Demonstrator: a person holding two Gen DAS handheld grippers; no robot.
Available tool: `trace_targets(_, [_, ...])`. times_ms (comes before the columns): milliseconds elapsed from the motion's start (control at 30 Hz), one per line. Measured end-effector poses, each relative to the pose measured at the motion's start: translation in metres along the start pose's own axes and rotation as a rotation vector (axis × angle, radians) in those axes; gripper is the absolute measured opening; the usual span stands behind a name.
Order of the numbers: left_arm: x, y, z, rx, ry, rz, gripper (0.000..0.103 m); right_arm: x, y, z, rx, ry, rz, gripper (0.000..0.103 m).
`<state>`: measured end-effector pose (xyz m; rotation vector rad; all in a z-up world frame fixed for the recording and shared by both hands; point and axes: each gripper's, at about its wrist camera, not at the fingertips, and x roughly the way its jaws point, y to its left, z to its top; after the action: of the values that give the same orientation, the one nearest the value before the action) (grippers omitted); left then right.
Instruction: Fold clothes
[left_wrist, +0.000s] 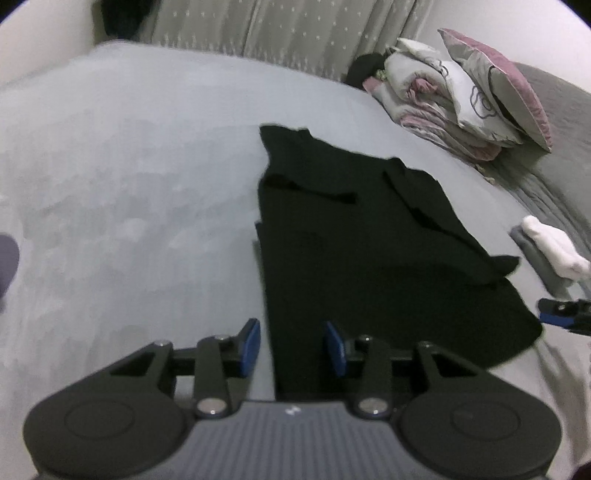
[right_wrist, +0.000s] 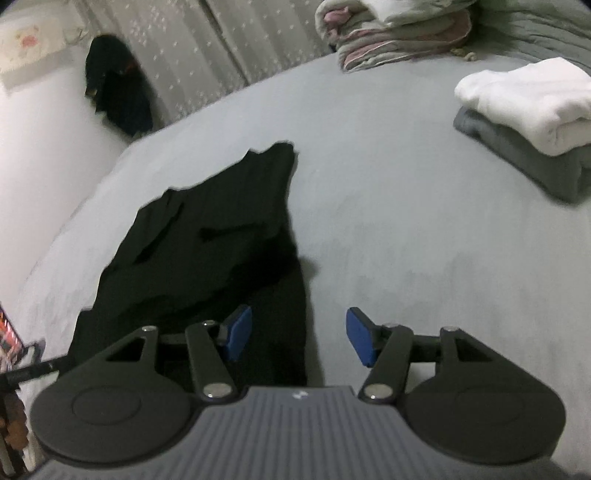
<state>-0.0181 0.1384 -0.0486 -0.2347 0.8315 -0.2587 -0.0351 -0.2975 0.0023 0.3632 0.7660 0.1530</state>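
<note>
Folding is partly done here, I judge: the black garment (left_wrist: 369, 258) lies flat on the grey bed sheet (left_wrist: 129, 184), with its sides already turned inward so that it makes a long narrow strip running away from the person. The near end of the strip is just in front of both grippers.

The left gripper (left_wrist: 291, 349) has its jaws apart, and nothing is pressed between the blue pads (left_wrist: 249, 347); the left edge of the garment passes through the gap without being pinched. The right gripper (right_wrist: 299, 338) is also open and holds nothing; the right edge of the cloth lies below, between its jaws (the picture is blurred, so I cannot tell if a pad touches the fabric).

The next step, as I judge it, is to take the near hem and bring it toward the far end. To do this well, each gripper should take one near corner, both layers together, because the inward flaps may slip open if only the top layer is caught. Both hands should lift by the same amount and travel together, so the strip stays straight and the edges meet evenly. Keeping the cloth low over the sheet will help to avoid dragging the far part.

The folded stack (right_wrist: 528, 122), white on grey, sits well apart on the right, and the pile of bedding (left_wrist: 461, 96) is far at the back, so neither is in the way.
</note>
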Motion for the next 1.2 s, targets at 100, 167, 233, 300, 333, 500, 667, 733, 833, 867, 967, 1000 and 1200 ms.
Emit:
trace_targets(100, [-0.004, 0.002, -0.007, -0.041, 0.060, -0.031, 0.040, 0.003, 0.005, -0.007, -0.017, 0.043, -0.002, 0.053])
trace_targets(167, [-0.004, -0.001, -0.012, -0.046, 0.081, -0.049, 0.040, 0.009, 0.007, -0.012, -0.020, 0.067, -0.006, 0.045])
trace_targets(233, [-0.003, -0.008, -0.017, -0.025, 0.091, -0.056, 0.037, 0.016, 0.009, -0.017, -0.023, 0.087, -0.015, 0.027])
trace_targets(300, [-0.002, -0.017, -0.022, 0.043, 0.094, -0.026, 0.013, 0.019, 0.011, -0.020, -0.056, 0.077, -0.052, 0.007])
trace_targets(333, [-0.001, -0.018, -0.024, 0.065, 0.095, -0.016, 0.010, 0.019, 0.010, -0.019, -0.044, 0.076, -0.044, 0.006])
trace_targets(500, [-0.014, -0.009, -0.016, 0.053, 0.090, -0.056, 0.006, -0.003, 0.009, -0.016, -0.019, 0.054, -0.013, 0.005])
trace_targets(667, [-0.025, 0.010, -0.012, 0.010, 0.096, -0.101, 0.005, -0.035, 0.003, -0.017, -0.007, 0.044, 0.020, 0.004])
trace_targets(733, [-0.025, 0.014, -0.013, 0.015, 0.113, -0.108, 0.005, -0.040, 0.001, -0.020, -0.018, 0.054, 0.019, 0.004])
trace_targets(833, [-0.017, 0.013, -0.018, 0.047, 0.149, -0.093, 0.006, -0.033, 0.001, -0.029, -0.054, 0.094, -0.008, 0.004])
trace_targets(867, [-0.016, 0.012, -0.019, 0.057, 0.150, -0.088, 0.006, -0.027, 0.001, -0.032, -0.069, 0.111, -0.023, 0.004])
trace_targets(967, [-0.015, 0.011, -0.020, 0.085, 0.149, -0.080, 0.007, -0.012, 0.001, -0.041, -0.115, 0.148, -0.053, 0.004])
trace_targets(1000, [-0.015, 0.011, -0.019, 0.092, 0.147, -0.081, 0.008, -0.010, 0.003, -0.042, -0.139, 0.148, -0.056, 0.006])
trace_targets(1200, [-0.013, 0.014, -0.006, 0.070, 0.117, -0.092, 0.041, -0.013, 0.009, -0.039, -0.193, 0.136, -0.056, 0.022])
